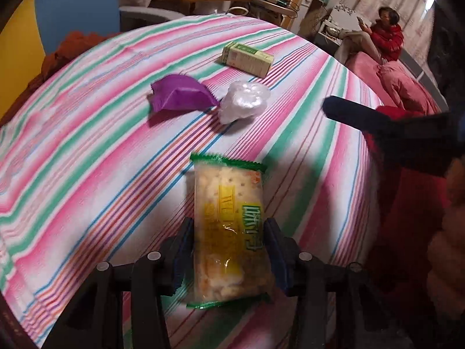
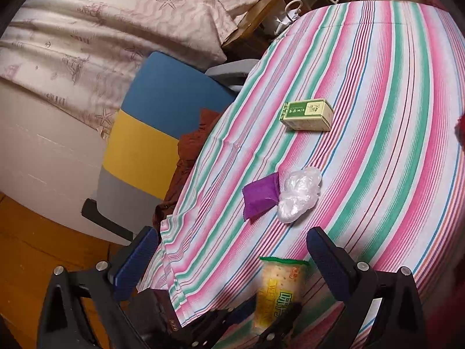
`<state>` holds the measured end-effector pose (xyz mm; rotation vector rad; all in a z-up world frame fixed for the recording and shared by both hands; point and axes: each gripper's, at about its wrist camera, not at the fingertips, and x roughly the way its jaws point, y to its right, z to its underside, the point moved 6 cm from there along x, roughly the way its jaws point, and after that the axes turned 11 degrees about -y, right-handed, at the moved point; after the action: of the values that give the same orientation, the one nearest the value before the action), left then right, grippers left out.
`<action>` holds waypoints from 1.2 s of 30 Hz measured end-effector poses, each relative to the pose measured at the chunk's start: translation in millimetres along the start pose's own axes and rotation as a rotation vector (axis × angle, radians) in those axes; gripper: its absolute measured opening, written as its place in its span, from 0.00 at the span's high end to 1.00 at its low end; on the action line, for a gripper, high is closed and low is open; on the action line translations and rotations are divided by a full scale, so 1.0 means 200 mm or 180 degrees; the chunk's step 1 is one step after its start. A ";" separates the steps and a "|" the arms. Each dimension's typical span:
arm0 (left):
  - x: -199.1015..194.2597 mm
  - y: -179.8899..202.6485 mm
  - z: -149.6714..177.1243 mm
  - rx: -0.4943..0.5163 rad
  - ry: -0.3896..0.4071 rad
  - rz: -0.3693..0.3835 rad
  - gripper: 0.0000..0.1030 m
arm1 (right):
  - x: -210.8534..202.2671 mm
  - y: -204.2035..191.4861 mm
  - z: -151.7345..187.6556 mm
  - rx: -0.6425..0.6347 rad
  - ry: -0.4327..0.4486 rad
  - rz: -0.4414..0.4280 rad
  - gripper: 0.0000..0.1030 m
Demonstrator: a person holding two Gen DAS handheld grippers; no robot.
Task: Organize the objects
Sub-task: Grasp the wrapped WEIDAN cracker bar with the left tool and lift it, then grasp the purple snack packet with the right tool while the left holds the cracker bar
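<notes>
1. Counter (image 2: 377, 116): covered in a striped cloth whose left edge hangs down, with a blue-yellow-grey chair (image 2: 145, 133) and a brown garment (image 2: 191, 145) just beside that edge.
2. Left tool (image 1: 228, 250): its blue pads are clamped on both long sides of the cracker packet (image 1: 229, 224). The packet lies lengthwise along the fingers, at the near part of the counter; whether it rests on the cloth cannot be told.
3. Purple sachet (image 1: 180, 94): lies beyond the packet, touching the crumpled clear plastic (image 1: 242, 101) on its right. Open cloth separates both from the packet.
4. Green carton (image 1: 247, 58): lies flat farther back, apart from the plastic and nearer the far edge.
5. Right tool (image 2: 232, 257): fingers spread wide and holding nothing, above the left tool and the packet. One finger is over the cloth's hanging left edge.
6. Surroundings: a seated person in red (image 1: 386, 40) is beyond the counter's right edge. Broad bare cloth lies right of the objects.
</notes>
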<state>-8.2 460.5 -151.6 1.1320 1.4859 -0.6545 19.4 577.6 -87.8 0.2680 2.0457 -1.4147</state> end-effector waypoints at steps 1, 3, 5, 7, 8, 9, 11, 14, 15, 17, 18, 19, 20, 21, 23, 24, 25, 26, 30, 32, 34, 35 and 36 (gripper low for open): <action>-0.01 -0.01 0.01 -0.0020 0.0106 -0.0019 0.56 | 0.00 0.00 0.00 -0.0005 -0.0001 0.0031 0.00; -0.03 -0.02 0.05 -0.0045 0.0229 -0.0054 0.56 | 0.01 0.00 0.00 -0.0022 -0.0020 0.0072 0.00; -0.05 -0.05 0.09 -0.0126 0.0310 -0.0134 0.57 | 0.03 -0.01 0.00 -0.0047 -0.0067 0.0098 0.00; -0.07 -0.10 0.15 -0.0269 0.0377 -0.0190 0.57 | 0.04 -0.01 0.01 -0.0055 -0.0113 0.0130 0.00; -0.08 -0.12 0.18 -0.0344 0.0409 -0.0214 0.57 | 0.05 -0.01 0.01 -0.0060 -0.0122 0.0146 0.00; -0.10 -0.15 0.22 -0.0406 0.0447 -0.0251 0.57 | 0.05 0.00 0.01 -0.0061 -0.0123 0.0168 0.00; -0.14 -0.20 0.31 -0.0547 0.0556 -0.0318 0.57 | 0.05 0.00 0.02 -0.0058 -0.0139 0.0193 0.00; -0.15 -0.24 0.38 -0.0668 0.0675 -0.0320 0.57 | 0.07 0.00 0.03 -0.0111 -0.0170 0.0251 0.00; -0.14 -0.24 0.40 -0.0644 0.0669 -0.0351 0.57 | 0.07 -0.01 0.03 -0.0160 -0.0164 0.0285 0.01; -0.13 -0.21 0.40 -0.0504 0.0714 -0.0515 0.57 | 0.07 -0.03 0.03 -0.0282 -0.0143 0.0374 0.03; -0.12 -0.21 0.40 -0.0499 0.0733 -0.0544 0.57 | 0.08 -0.04 0.04 -0.0356 -0.0144 0.0446 0.04; -0.12 -0.21 0.40 -0.0514 0.0769 -0.0551 0.57 | 0.09 -0.05 0.04 -0.0400 -0.0152 0.0508 0.08; -0.12 -0.21 0.40 -0.0503 0.0793 -0.0554 0.57 | 0.10 -0.05 0.04 -0.0441 -0.0169 0.0566 0.12; -0.12 -0.21 0.40 -0.0489 0.0819 -0.0551 0.57 | 0.11 -0.05 0.05 -0.0490 -0.0191 0.0641 0.13; -0.12 -0.22 0.39 -0.0505 0.0845 -0.0502 0.58 | 0.13 -0.05 0.05 -0.0541 -0.0211 0.0767 0.16; -0.12 -0.23 0.39 -0.0508 0.0847 -0.0475 0.58 | 0.14 -0.04 0.06 -0.0549 -0.0245 0.0835 0.16; -0.12 -0.23 0.40 -0.0507 0.0860 -0.0457 0.59 | 0.15 -0.03 0.06 -0.0535 -0.0278 0.0869 0.16; -0.12 -0.23 0.40 -0.0505 0.0872 -0.0447 0.59 | 0.16 -0.02 0.06 -0.0516 -0.0320 0.0916 0.16; -0.13 -0.23 0.42 -0.0503 0.0905 -0.0406 0.59 | 0.20 0.02 0.05 -0.0403 -0.0618 0.1055 0.16; -0.13 -0.24 0.42 -0.0513 0.0917 -0.0370 0.59 | 0.21 0.03 0.03 -0.0336 -0.0698 0.1054 0.16; -0.13 -0.24 0.43 -0.0517 0.0926 -0.0352 0.59 | 0.21 0.04 -0.01 -0.0315 -0.0689 0.1135 0.16; -0.13 -0.24 0.43 -0.0519 0.0930 -0.0343 0.59 | 0.21 0.05 -0.03 -0.0304 -0.0668 0.1174 0.16; -0.13 -0.24 0.43 -0.0523 0.0934 -0.0331 0.59 | 0.21 0.06 -0.06 -0.0284 -0.0629 0.1212 0.16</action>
<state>-17.3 359.5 -156.2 1.0608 1.8232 -0.4391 -12.8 585.1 -119.0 0.4357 1.7775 -1.0696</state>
